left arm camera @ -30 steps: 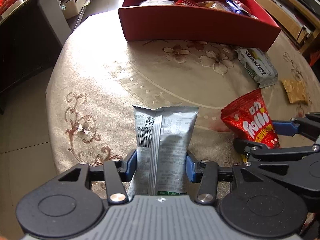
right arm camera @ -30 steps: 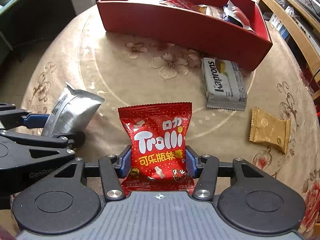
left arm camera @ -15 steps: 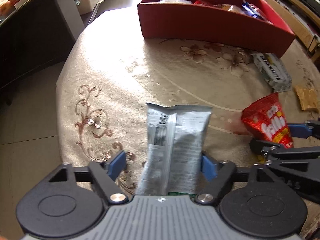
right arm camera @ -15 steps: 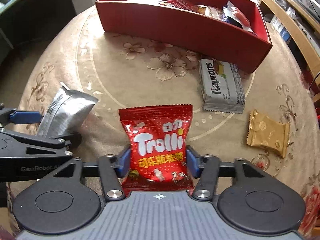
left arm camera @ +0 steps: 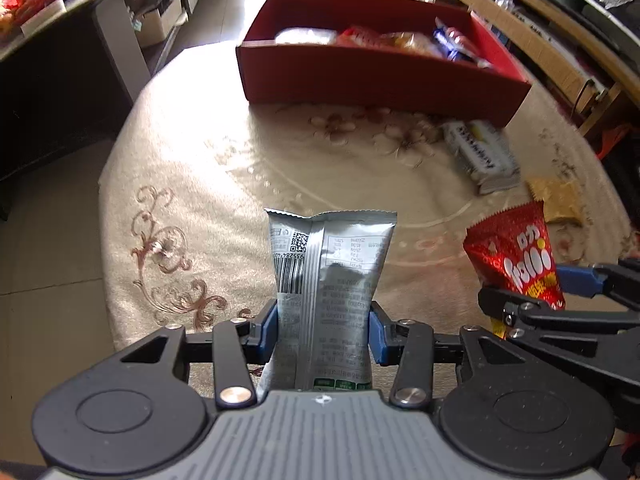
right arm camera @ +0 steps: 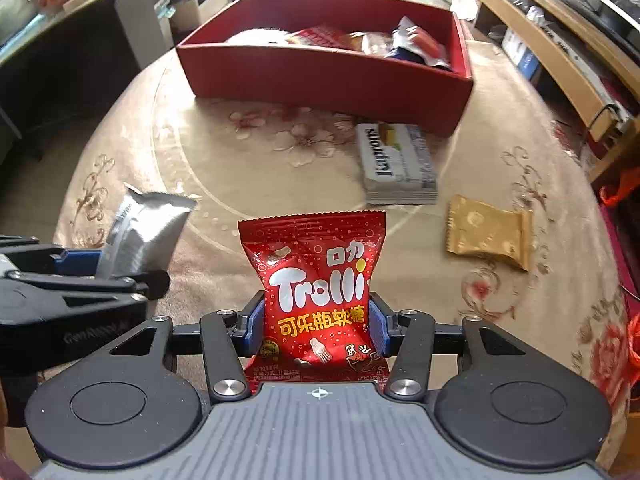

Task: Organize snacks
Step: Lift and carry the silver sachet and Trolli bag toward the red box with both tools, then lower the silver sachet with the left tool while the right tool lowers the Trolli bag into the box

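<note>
My left gripper (left arm camera: 323, 330) is shut on a silver snack packet (left arm camera: 330, 280) and holds it above the near part of the round table. My right gripper (right arm camera: 317, 326) is shut on a red Trolli gummy bag (right arm camera: 316, 280), level with the left one. Each shows in the other's view: the Trolli bag at the right of the left wrist view (left arm camera: 516, 256), the silver packet at the left of the right wrist view (right arm camera: 144, 232). A red box (right arm camera: 328, 76) with several snacks inside stands at the far side of the table.
A white Kaprons packet (right arm camera: 398, 164) lies on the beige flowered tablecloth (right arm camera: 260, 168) just in front of the red box. A gold packet (right arm camera: 488, 236) lies to its right. Shelves stand beyond the table's right edge, dark furniture to the left.
Both grippers have risen and tilted so more of the red box's inside shows. The left jaws opened half a second ago and are closed on the silver packet again.
</note>
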The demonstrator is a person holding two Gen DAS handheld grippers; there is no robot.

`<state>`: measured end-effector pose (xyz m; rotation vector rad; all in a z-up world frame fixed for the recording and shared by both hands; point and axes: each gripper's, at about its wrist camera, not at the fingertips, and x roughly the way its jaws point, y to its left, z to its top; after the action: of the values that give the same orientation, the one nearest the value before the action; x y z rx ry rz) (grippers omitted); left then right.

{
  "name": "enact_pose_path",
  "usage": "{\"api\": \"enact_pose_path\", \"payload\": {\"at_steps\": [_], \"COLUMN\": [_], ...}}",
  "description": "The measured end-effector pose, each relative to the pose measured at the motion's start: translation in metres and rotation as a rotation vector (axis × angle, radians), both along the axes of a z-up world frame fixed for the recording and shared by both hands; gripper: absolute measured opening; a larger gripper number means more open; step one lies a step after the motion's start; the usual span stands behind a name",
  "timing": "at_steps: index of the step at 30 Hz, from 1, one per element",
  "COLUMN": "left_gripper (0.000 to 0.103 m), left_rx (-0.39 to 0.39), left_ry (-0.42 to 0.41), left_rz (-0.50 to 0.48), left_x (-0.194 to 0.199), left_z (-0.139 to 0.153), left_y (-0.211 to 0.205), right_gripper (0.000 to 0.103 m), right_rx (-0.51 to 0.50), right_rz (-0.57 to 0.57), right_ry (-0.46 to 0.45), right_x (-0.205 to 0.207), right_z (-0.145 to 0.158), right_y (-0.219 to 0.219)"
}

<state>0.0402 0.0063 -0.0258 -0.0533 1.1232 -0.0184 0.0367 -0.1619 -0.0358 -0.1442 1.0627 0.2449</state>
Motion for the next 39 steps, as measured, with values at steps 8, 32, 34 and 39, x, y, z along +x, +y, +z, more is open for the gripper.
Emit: {"api": "enact_pose_path", "payload": {"at_steps": [8,32,34,39], "left_gripper": [0.04,0.04,0.04,0.04], "left_rx": [0.053,0.044,0.043,0.041], "left_ry": [-0.057,-0.162,-0.164,-0.179], "left_rz": [0.004,-0.036,-0.04,-0.037], "left_x": [0.004,0.091,0.093,0.1], "left_z": [0.029,0.063,0.064,0.068], "left_y": [-0.003,-0.017,-0.018,-0.019], "right_gripper": [0.058,0.058,0.058,0.058], "right_rx": [0.046,0.103,0.1,0.097], "right_rz": [-0.036,-0.125,-0.124,-0.125], "right_ry": [-0.078,-0.165,-0.165,-0.171], "right_x": [-0.012,0.058,0.061,0.066], "right_z": [0.026,0.053,0.053,0.056], "right_y": [-0.011,-0.025,-0.025,-0.024]}}
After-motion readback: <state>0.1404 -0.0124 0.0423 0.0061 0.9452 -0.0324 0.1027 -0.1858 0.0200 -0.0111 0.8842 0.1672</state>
